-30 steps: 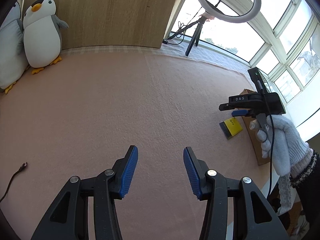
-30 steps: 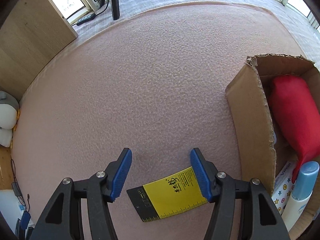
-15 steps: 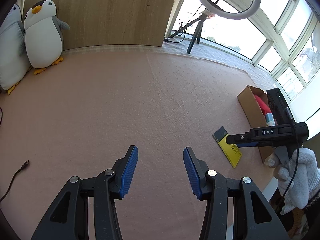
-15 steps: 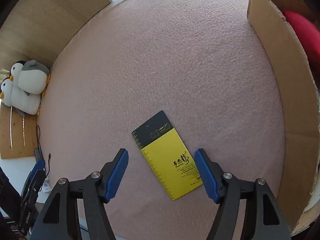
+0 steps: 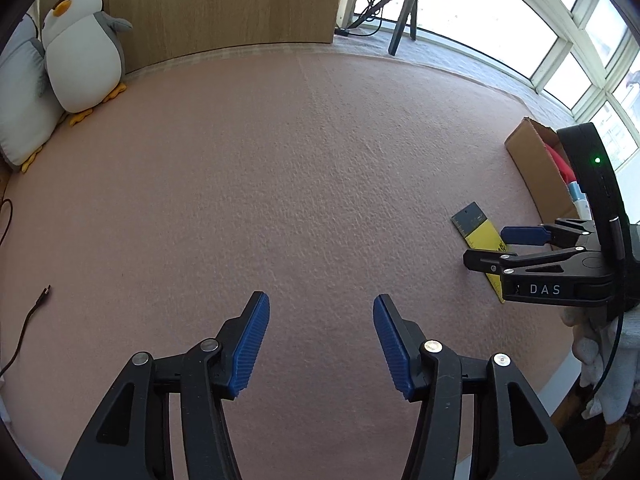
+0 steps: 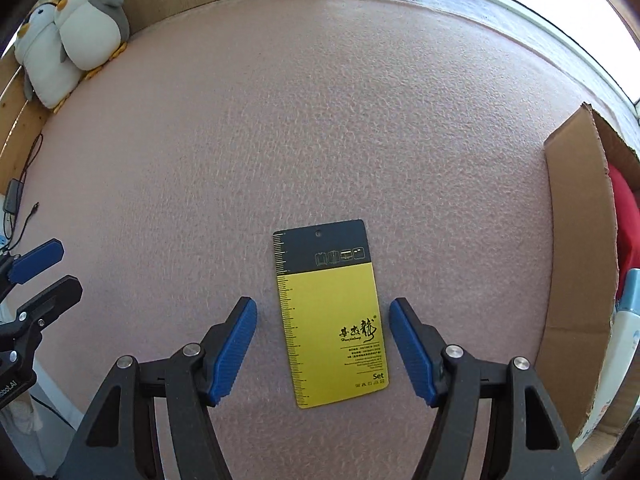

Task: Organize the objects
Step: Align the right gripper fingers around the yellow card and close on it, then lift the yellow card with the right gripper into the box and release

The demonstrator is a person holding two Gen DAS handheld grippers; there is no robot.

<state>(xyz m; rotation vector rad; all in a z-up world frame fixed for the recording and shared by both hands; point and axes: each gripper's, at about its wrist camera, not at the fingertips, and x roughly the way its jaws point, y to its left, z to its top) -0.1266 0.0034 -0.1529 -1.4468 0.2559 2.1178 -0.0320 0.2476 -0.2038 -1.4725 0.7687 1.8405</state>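
- Card (image 6: 328, 312), yellow with a dark top band and a ruler scale down its left edge, lies flat on the pink table (image 6: 320, 120), lower centre of the right wrist view.
- Right hand-held gripper (image 6: 323, 350): released, blue pads either side of the card's lower half, neither pad touching it. Jaws widened within the last second.
- Left hand-held gripper (image 5: 321, 346): released, nothing between the pads, only bare table beneath. Jaws have just been opening.
- Left wrist view: card at the right edge, partly hidden behind the right hand-held gripper, which is held by a white-gloved hand (image 5: 600, 356).
- Cardboard box (image 6: 576, 280) at right of frame, just beside the card, open. Inside: a red item (image 6: 626, 224) and what looks like a white bottle with a pale blue cap (image 6: 624, 320), cropped by the frame edge.
- Two penguin plush toys (image 6: 76, 32) upper left, against a wooden panel (image 5: 224, 0).
- Tripod legs (image 5: 404, 20) upper centre, by the windows.
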